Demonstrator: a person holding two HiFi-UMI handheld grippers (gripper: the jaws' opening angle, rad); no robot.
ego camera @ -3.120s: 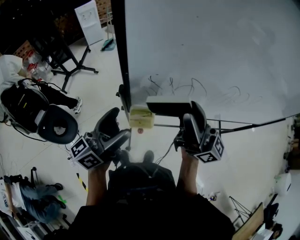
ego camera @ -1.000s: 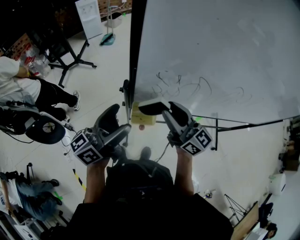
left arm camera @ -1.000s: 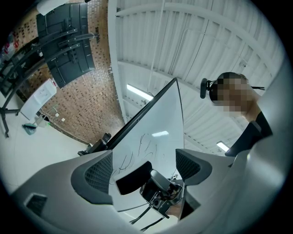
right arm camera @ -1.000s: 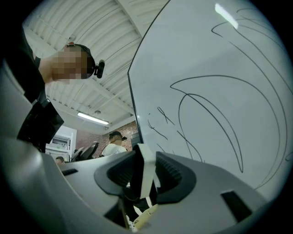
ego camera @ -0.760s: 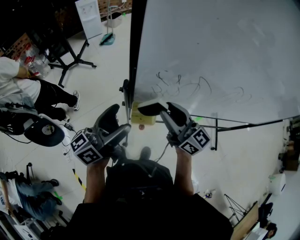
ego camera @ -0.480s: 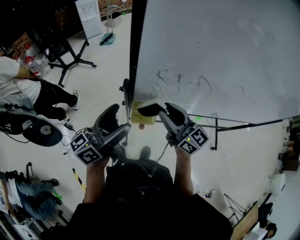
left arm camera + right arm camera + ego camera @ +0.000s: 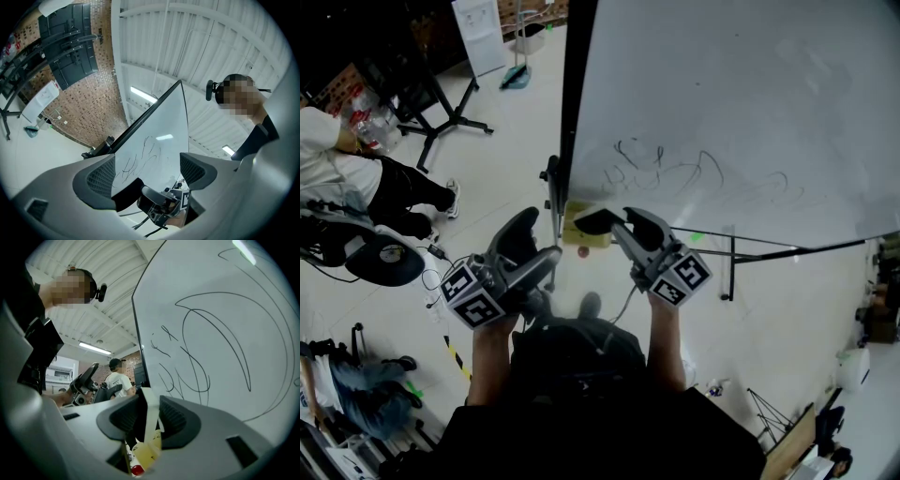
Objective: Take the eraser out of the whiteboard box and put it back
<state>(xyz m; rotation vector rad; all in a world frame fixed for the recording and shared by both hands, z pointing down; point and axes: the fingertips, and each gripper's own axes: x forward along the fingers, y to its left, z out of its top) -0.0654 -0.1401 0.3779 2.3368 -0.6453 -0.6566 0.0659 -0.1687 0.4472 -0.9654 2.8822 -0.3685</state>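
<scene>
The whiteboard (image 7: pixel 741 103) with black scribbles stands ahead. A pale yellow box (image 7: pixel 579 237) hangs at its lower left corner. My right gripper (image 7: pixel 614 223) is shut on the black eraser (image 7: pixel 591 221), which hangs just over the box. In the right gripper view the eraser (image 7: pixel 151 427) shows edge-on as a pale slab pinched between the pads, with the box (image 7: pixel 147 453) below it. My left gripper (image 7: pixel 539 246) stays left of the box, open with nothing in it. In the left gripper view its jaws (image 7: pixel 146 171) frame only the whiteboard (image 7: pixel 154 145) and the right gripper (image 7: pixel 164 208).
A small red thing (image 7: pixel 582 253) sits under the box. The board's black frame post (image 7: pixel 572 112) and floor bars (image 7: pixel 769 251) lie close by. A seated person (image 7: pixel 356 178) with a round stool (image 7: pixel 380 258), a black stand (image 7: pixel 441 117) and a white sign (image 7: pixel 480 37) are at left.
My right gripper has sunk with the eraser and drifted slightly left, down toward the box. The left gripper has stayed where it was.
</scene>
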